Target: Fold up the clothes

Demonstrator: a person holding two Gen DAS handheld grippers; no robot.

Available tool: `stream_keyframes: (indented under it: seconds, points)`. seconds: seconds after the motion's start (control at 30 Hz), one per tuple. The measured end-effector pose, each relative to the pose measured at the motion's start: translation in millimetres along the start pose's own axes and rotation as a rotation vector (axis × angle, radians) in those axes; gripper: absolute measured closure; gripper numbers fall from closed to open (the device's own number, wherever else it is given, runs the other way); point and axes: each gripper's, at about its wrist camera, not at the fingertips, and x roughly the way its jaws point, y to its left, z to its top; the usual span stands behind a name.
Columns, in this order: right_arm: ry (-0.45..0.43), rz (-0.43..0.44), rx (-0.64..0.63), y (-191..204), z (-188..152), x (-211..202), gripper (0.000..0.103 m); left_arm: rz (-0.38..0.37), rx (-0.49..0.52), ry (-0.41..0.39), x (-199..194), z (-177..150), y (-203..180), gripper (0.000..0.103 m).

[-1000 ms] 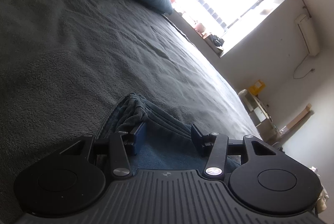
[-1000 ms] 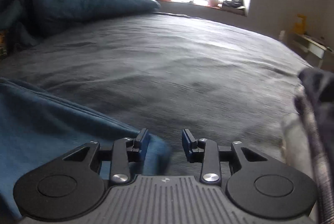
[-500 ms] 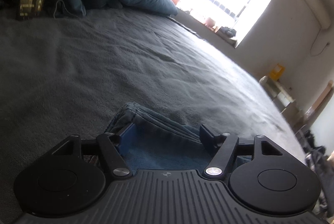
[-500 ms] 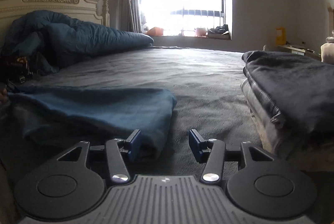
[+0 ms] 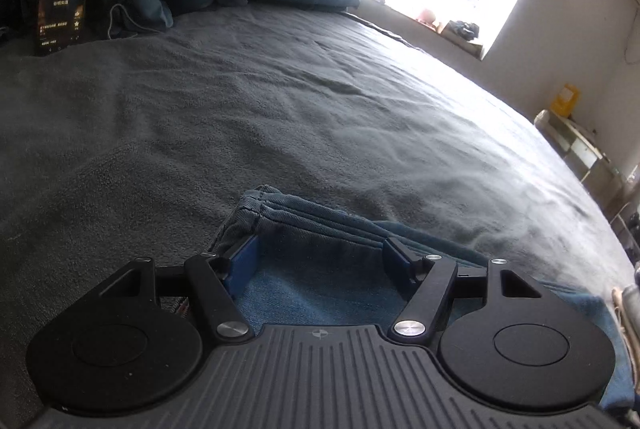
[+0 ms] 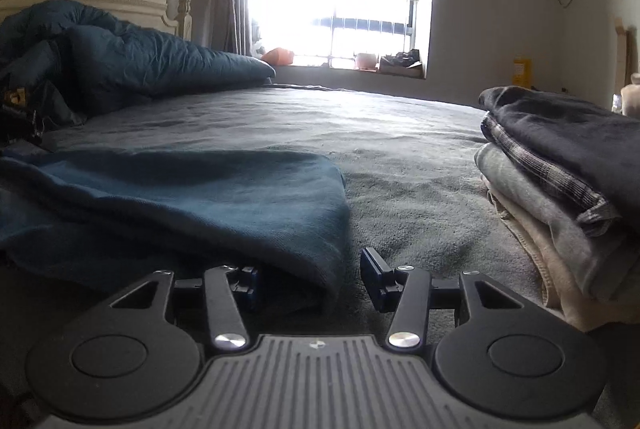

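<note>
The blue garment (image 6: 208,205) is lying folded on the grey bed cover (image 6: 400,157), and the left gripper (image 5: 320,257) is hovering over its ribbed hem corner with jaws spread and nothing pinched between them. The right gripper (image 6: 308,275) is sitting low at the garment's rounded fold edge, its jaws closing slightly though the pads are not yet pressing cloth (the fold is lying just between them). To finish this step well, both should be gripping every layer squarely before lifting toward the stack of folded clothes (image 6: 560,189) nearby.
</note>
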Motion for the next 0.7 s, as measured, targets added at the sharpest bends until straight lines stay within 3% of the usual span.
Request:
stream_keyframes:
  seconds: [0.07, 0.13, 0.17, 0.2, 0.3, 0.33, 0.43, 0.47, 0.57, 0.7]
  points:
    - [-0.006, -0.019, -0.057, 8.6, -3.3, 1.7, 0.057, -0.01, -0.035, -0.004, 0.8, 0.1, 4.9, 0.037]
    - [-0.043, -0.113, -0.104, 7.0, -7.3, -2.3, 0.058, -0.015, -0.051, -0.005, 0.2, -0.3, 7.5, 0.04]
    - [-0.057, -0.146, -0.096, 0.2, -9.0, -4.6, 0.048, -0.017, -0.055, -0.004, -0.5, -0.7, 7.9, 0.043]
    - [-0.054, -0.148, -0.063, -6.6, -10.2, -5.2, 0.047, -0.017, -0.052, -0.003, -1.2, -1.0, 8.0, 0.044]
    - [-0.035, -0.134, -0.009, -6.5, -11.9, -3.4, 0.053, -0.009, -0.043, -0.001, -1.8, -1.5, 7.7, 0.046]
    - [-0.062, -0.134, -0.043, 3.4, -10.2, -5.8, 0.06, -0.007, -0.044, -0.003, -1.9, -1.7, 7.0, 0.046]
    - [-0.108, -0.2, -0.128, 17.8, -5.3, -2.9, 0.06, -0.005, -0.053, -0.01, -1.5, -2.0, 6.3, 0.046]
    - [-0.086, -0.229, -0.125, 11.4, -7.3, 2.2, 0.051, -0.01, -0.052, -0.013, -1.9, -2.5, 6.3, 0.046]
    - [-0.014, -0.198, -0.061, -11.4, -15.7, 6.9, 0.047, -0.025, -0.052, -0.021, -3.9, -5.4, 6.7, 0.046]
    - [-0.021, -0.142, -0.151, -7.1, -12.8, -22.7, 0.047, -0.052, -0.086, -0.035, -4.4, -6.7, 14.0, 0.045]
